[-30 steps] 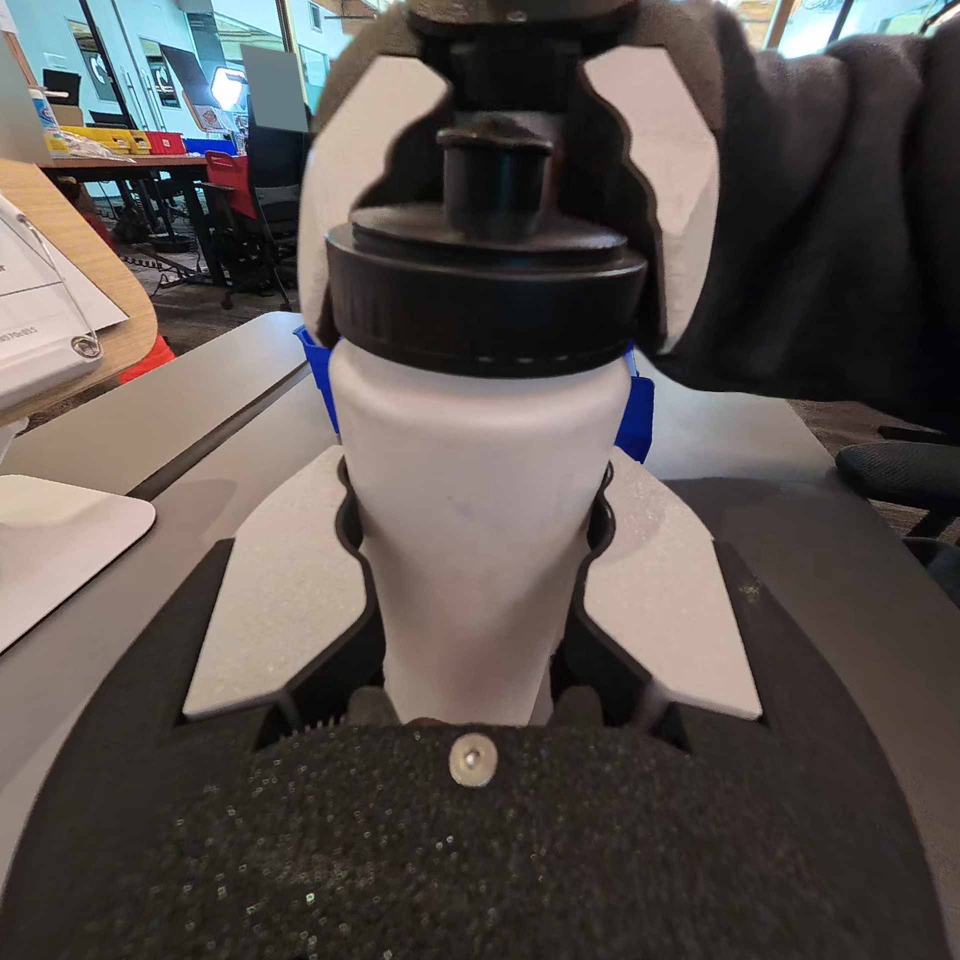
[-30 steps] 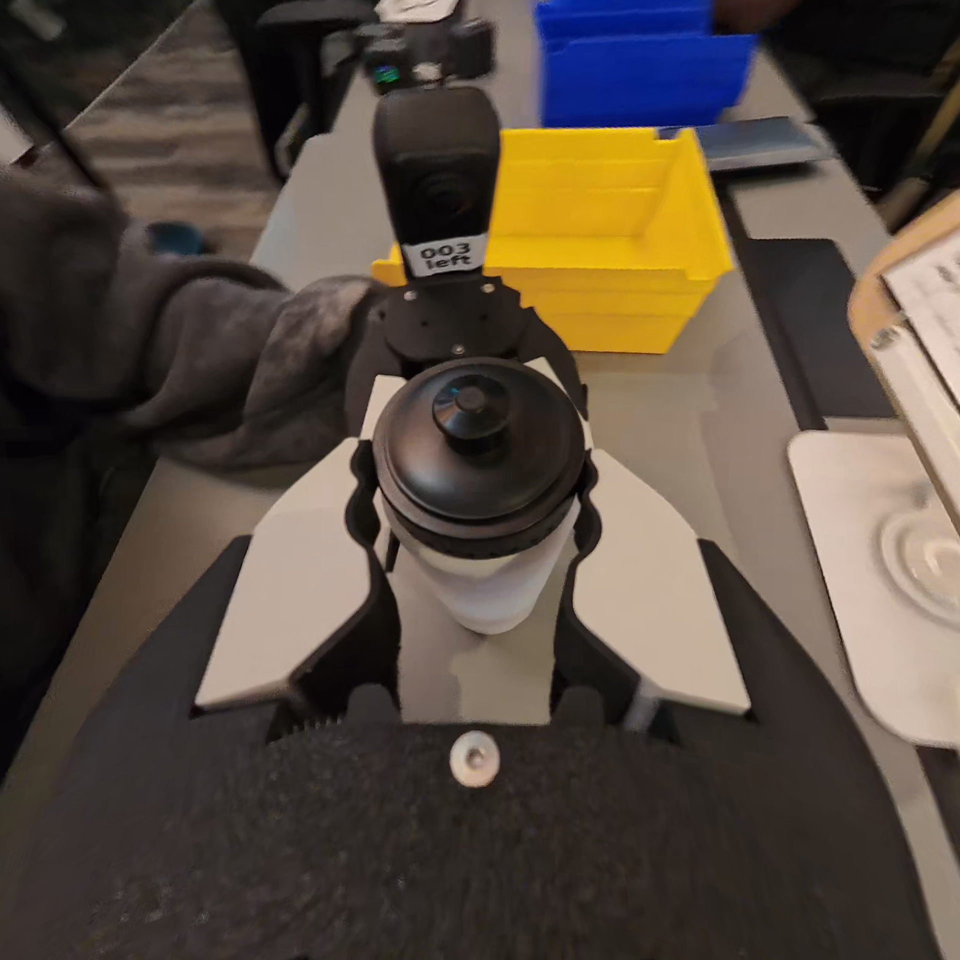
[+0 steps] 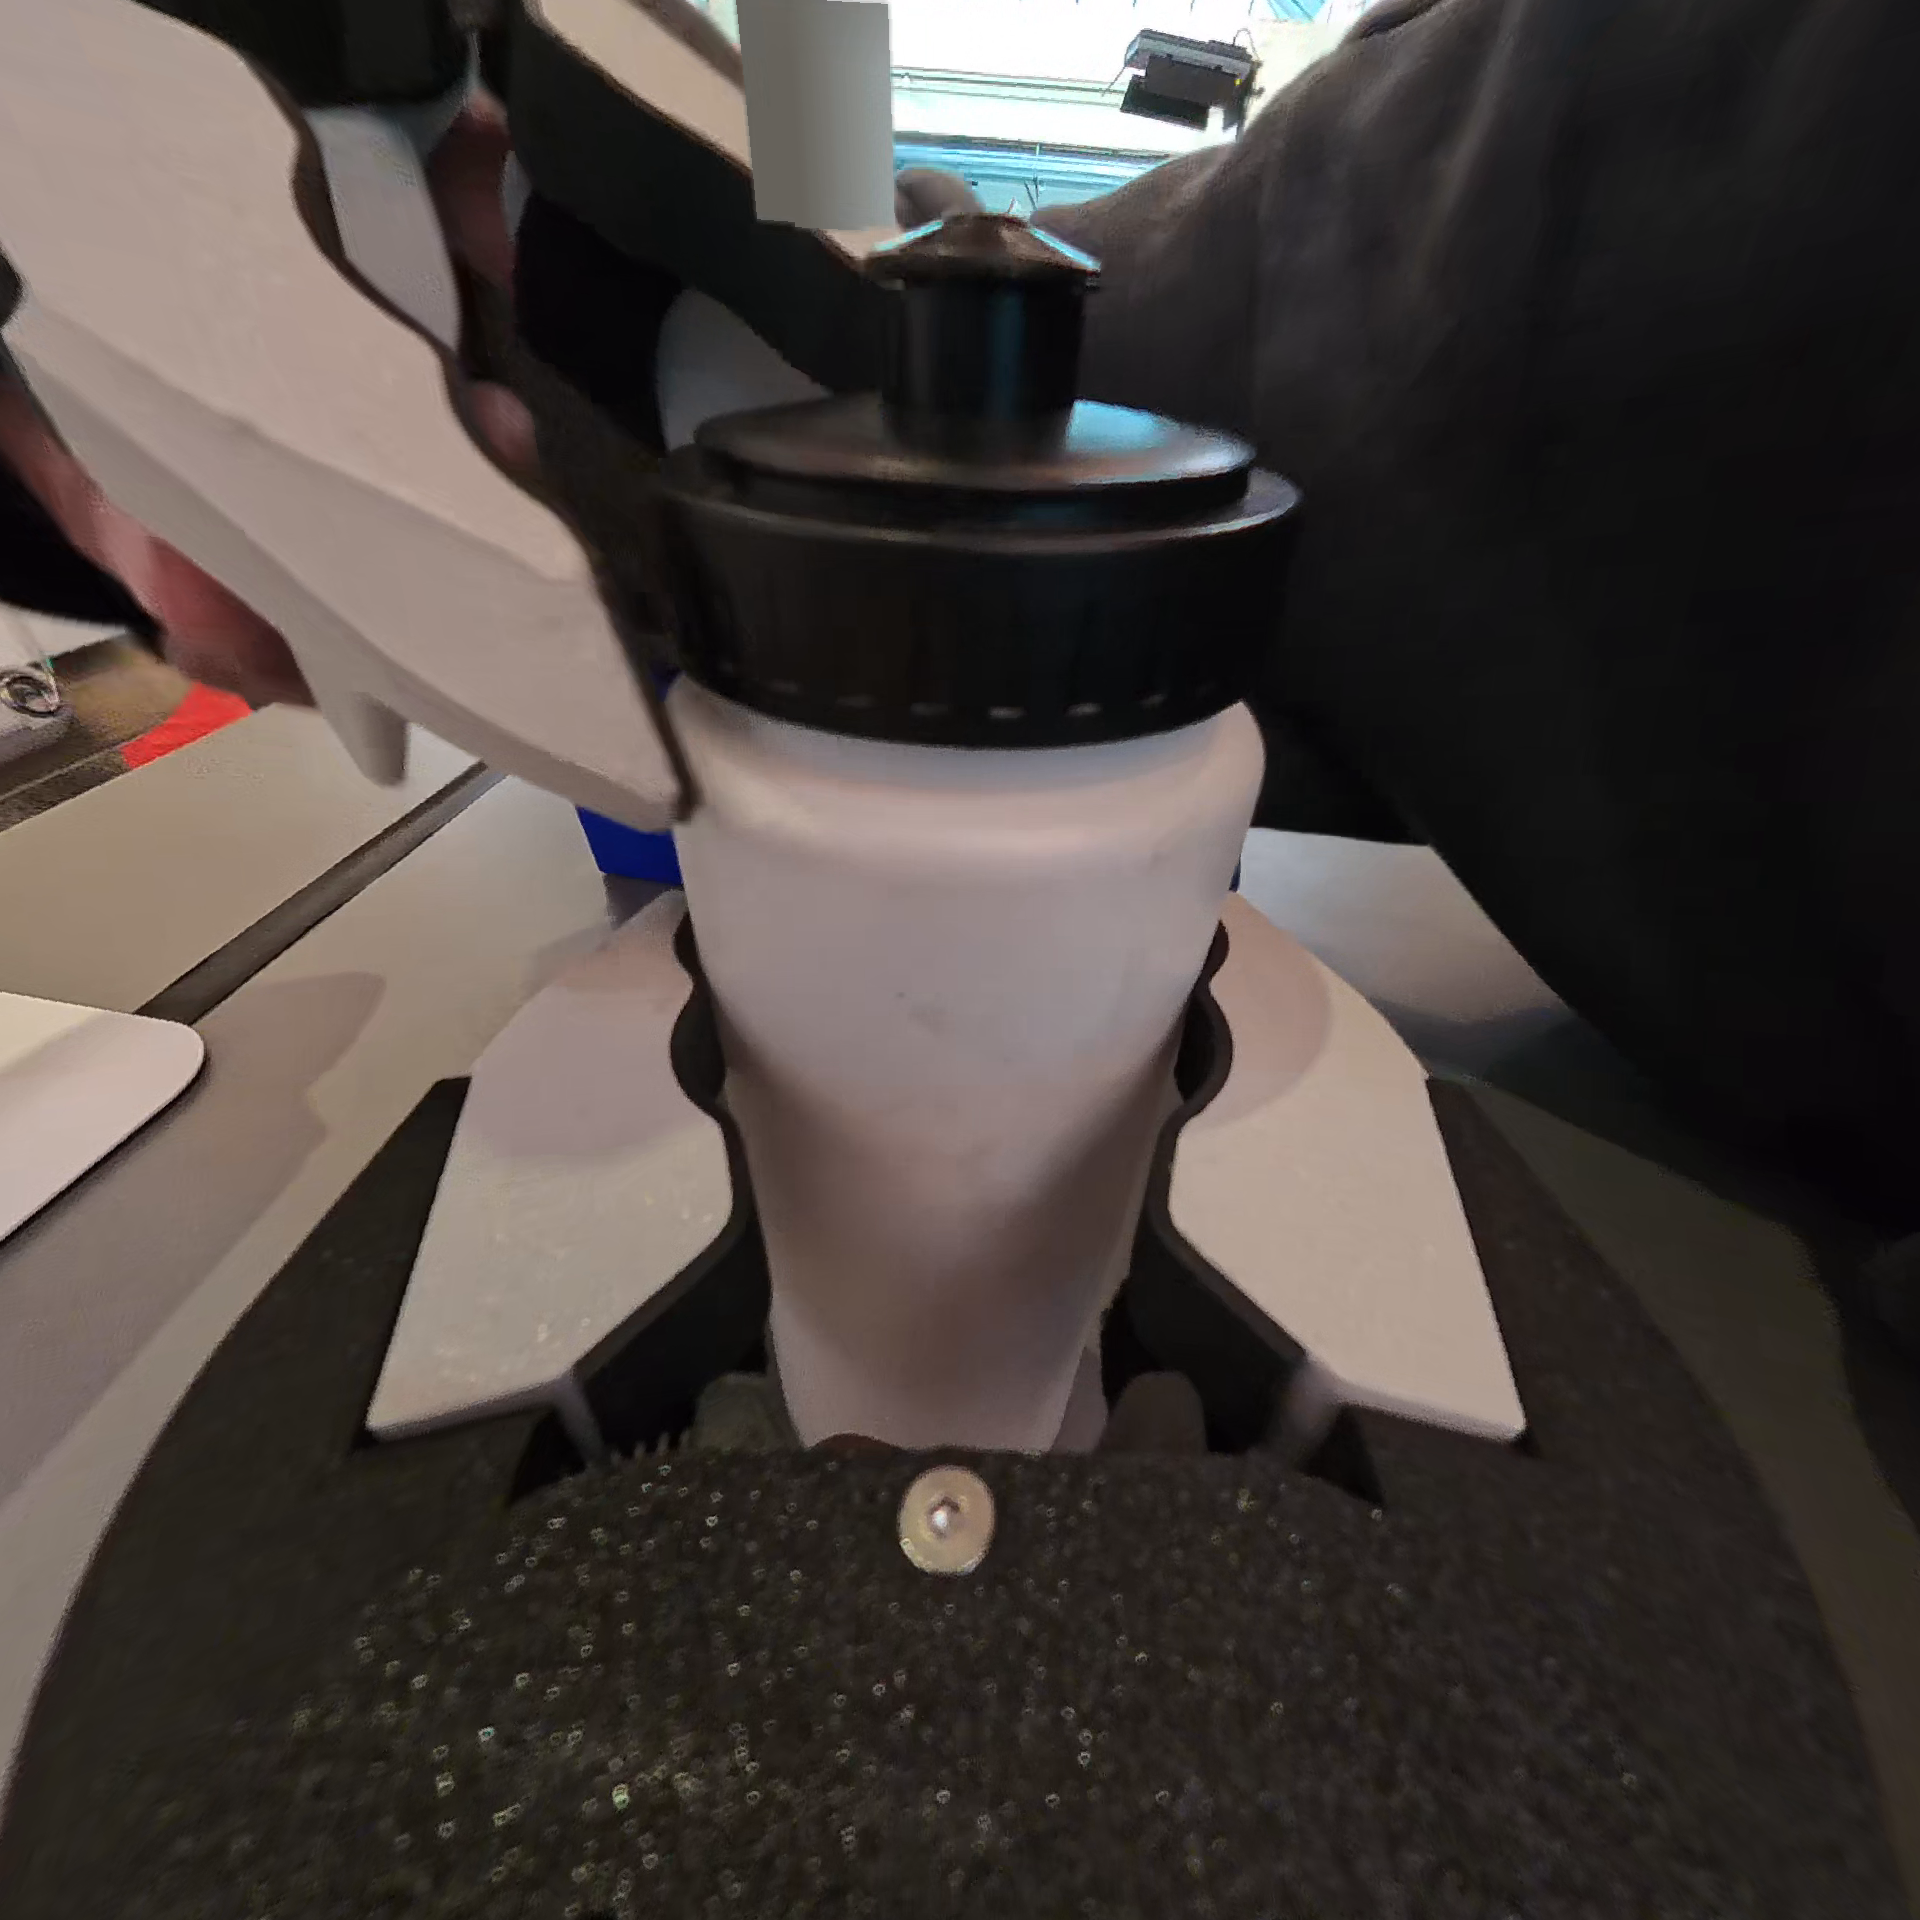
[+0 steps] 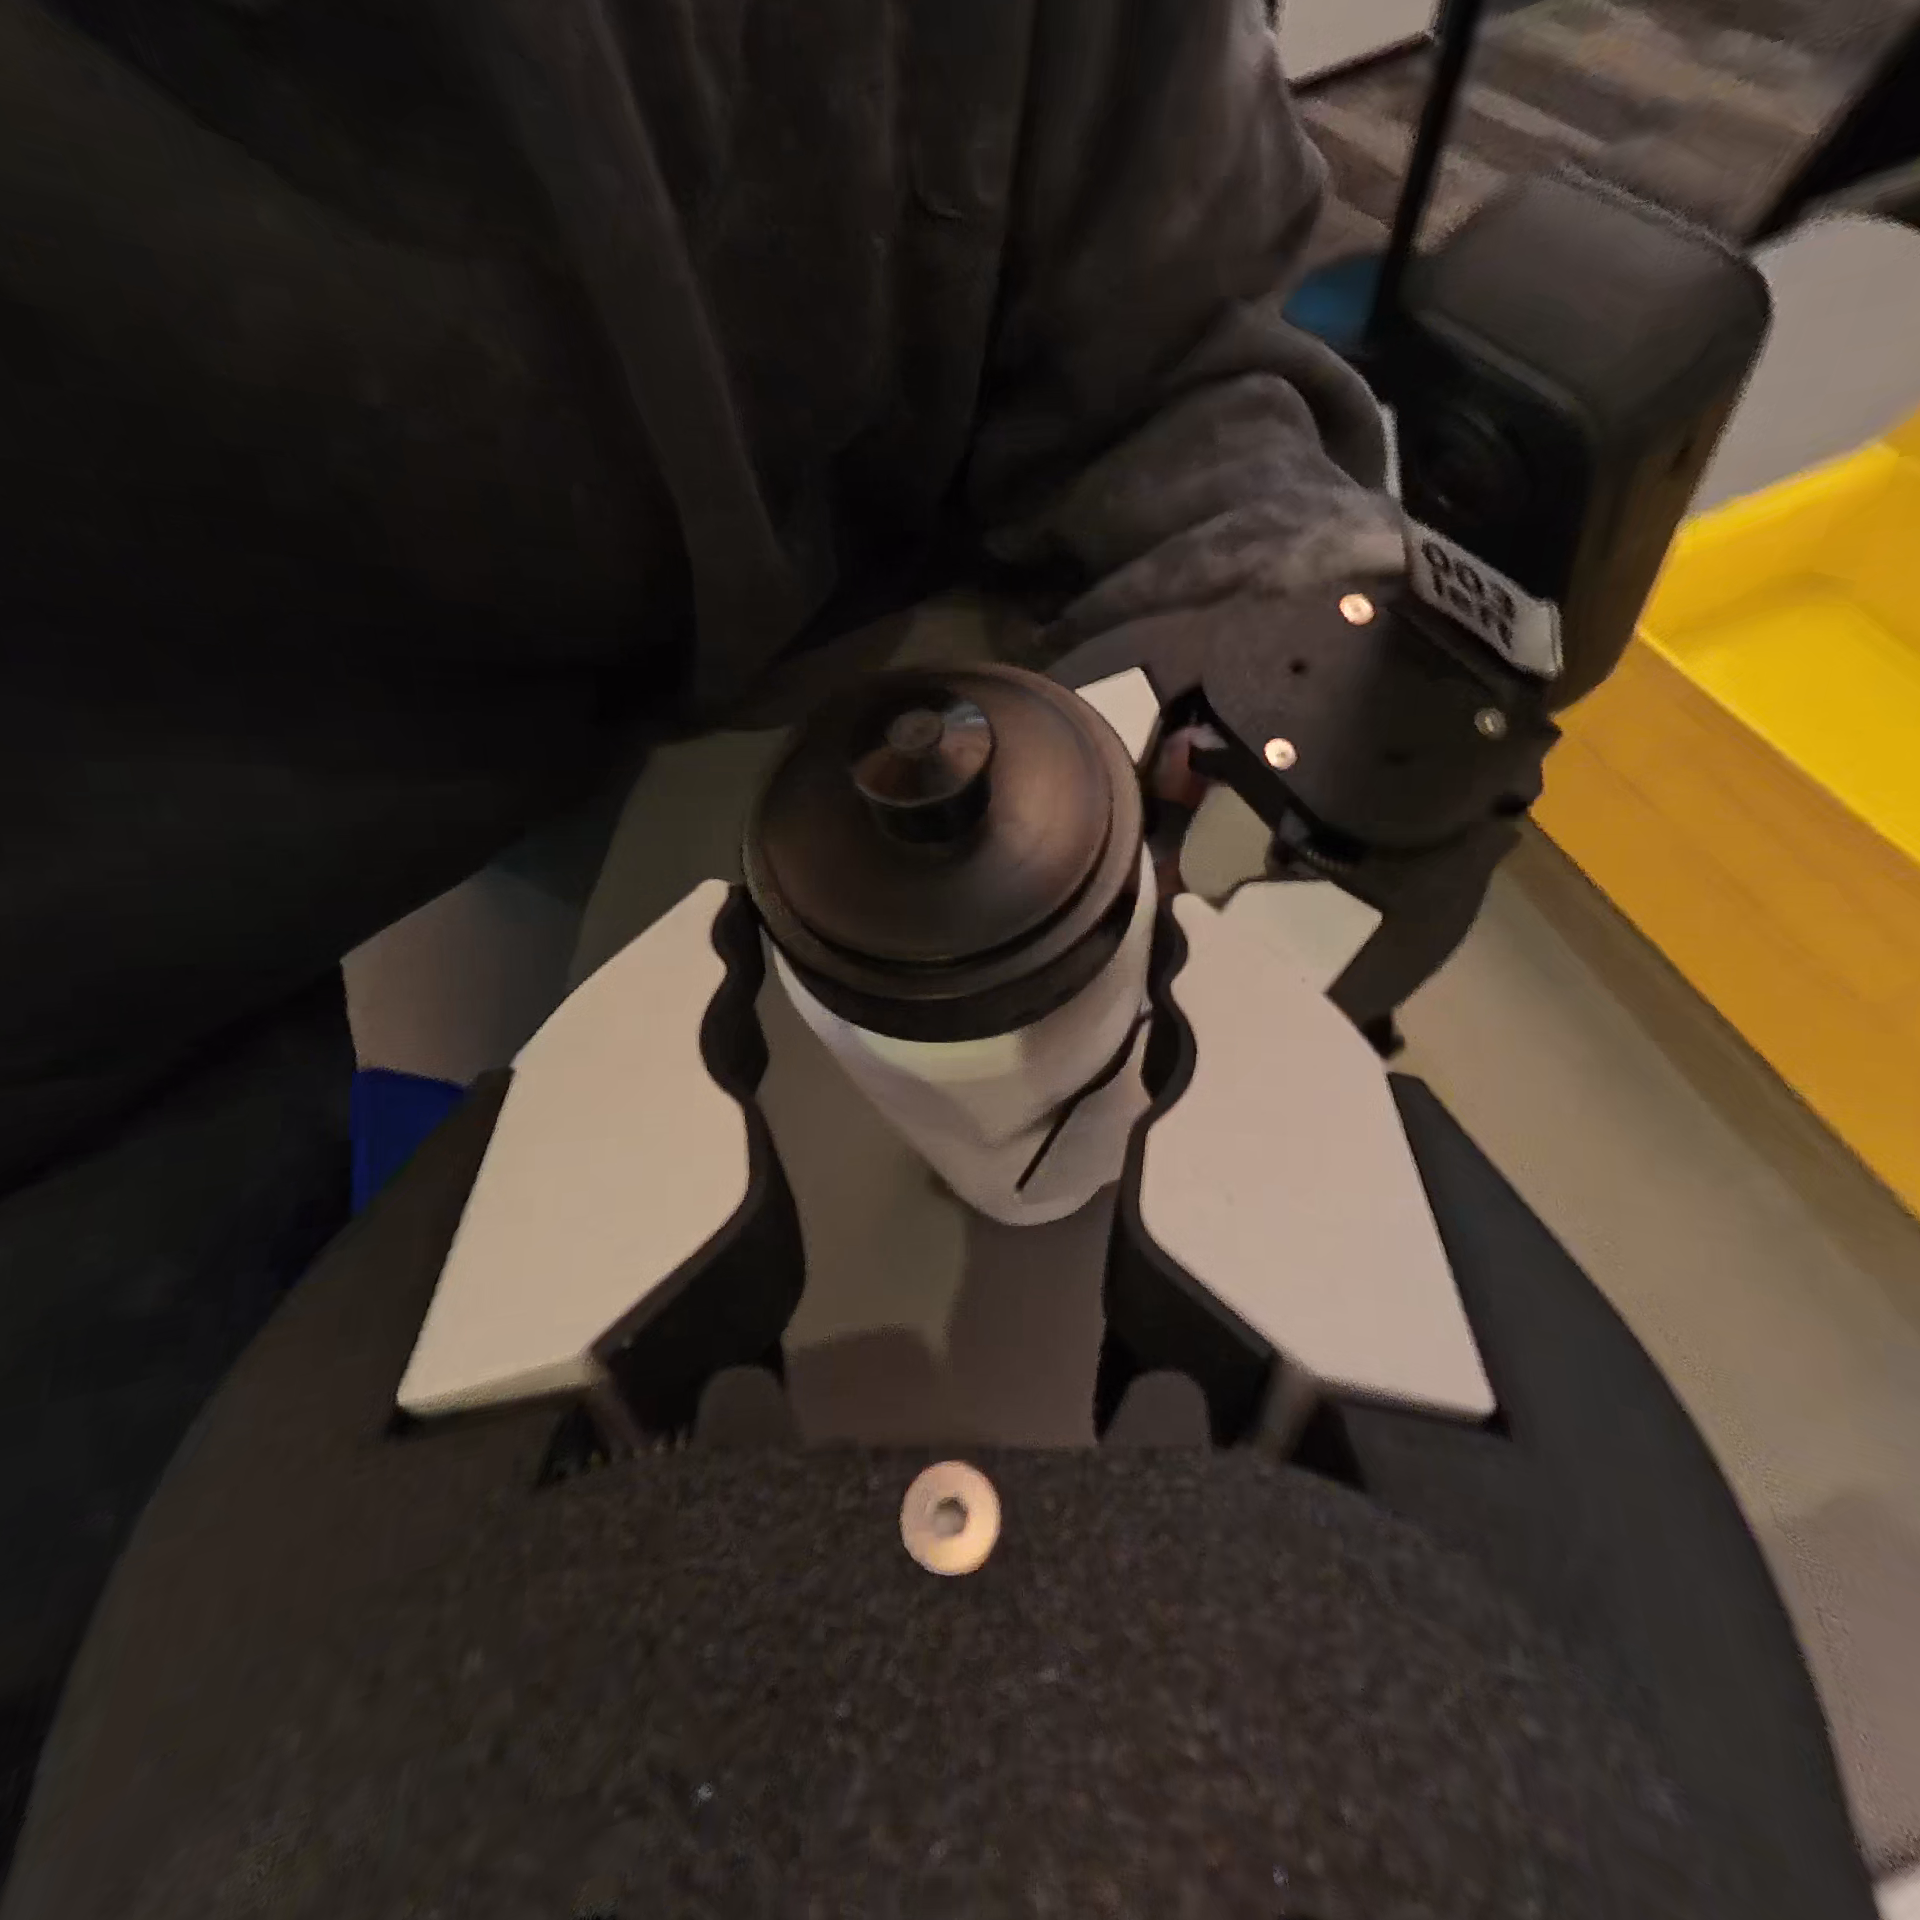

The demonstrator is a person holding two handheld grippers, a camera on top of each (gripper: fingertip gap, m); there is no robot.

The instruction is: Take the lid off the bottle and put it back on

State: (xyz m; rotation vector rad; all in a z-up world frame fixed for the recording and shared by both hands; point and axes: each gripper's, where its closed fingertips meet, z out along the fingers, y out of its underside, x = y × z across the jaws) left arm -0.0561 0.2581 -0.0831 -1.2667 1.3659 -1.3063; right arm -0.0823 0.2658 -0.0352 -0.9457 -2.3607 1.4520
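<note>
Upright bottle (image 3: 966,1039) in left gripper (image 3: 951,1049), right gripper (image 4: 948,997) tilted (lid (image 3: 977,582) on)

White plastic bottle (image 3: 966,997) upright on grey table, black ribbed screw lid (image 3: 977,592) with spout seated on top

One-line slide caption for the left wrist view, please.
Left gripper clamps white bottle; right gripper tilts in beside its black lid.

- A smooth grey tabletop (image 3: 343,997) spreads below and left of the left tongs.
- A bright yellow plastic bin (image 4: 1787,748) sits right of the right tongs.
- Daylit windows (image 3: 997,94) glow beyond.
</note>
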